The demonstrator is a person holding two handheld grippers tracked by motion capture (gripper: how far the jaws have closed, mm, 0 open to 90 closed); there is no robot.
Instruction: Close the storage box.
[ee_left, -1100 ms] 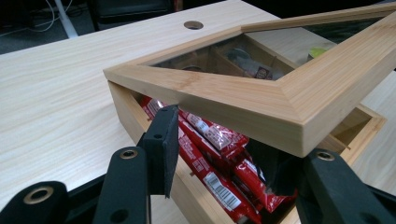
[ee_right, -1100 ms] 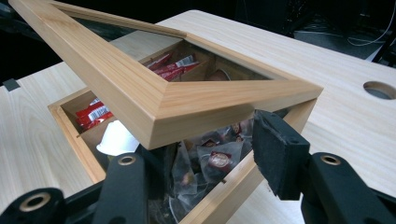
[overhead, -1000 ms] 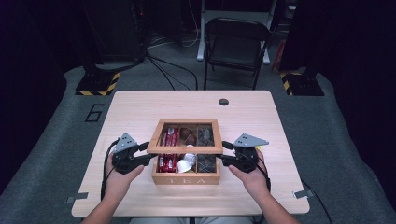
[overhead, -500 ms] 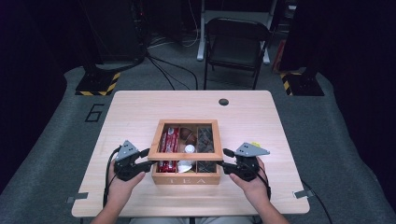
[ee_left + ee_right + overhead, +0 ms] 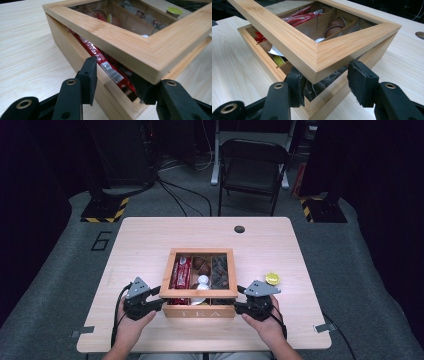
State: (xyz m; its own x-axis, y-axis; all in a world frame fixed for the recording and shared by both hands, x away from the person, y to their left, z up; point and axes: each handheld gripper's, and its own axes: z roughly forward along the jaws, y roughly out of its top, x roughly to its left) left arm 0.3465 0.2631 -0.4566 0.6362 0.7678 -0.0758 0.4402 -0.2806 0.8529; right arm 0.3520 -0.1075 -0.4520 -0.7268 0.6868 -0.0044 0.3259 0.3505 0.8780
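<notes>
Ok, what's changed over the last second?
Both tools slid back along the box's sides toward the person. The left tool and right tool now sit open at the front corners of the lid, which stands propped up off the box there. Neither has clamped anything. The box itself stayed put.

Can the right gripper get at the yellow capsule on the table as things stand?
Probably yes: the yellow capsule lies bare on the table just beyond the right gripper, though its jaws now straddle the lid corner.
</notes>
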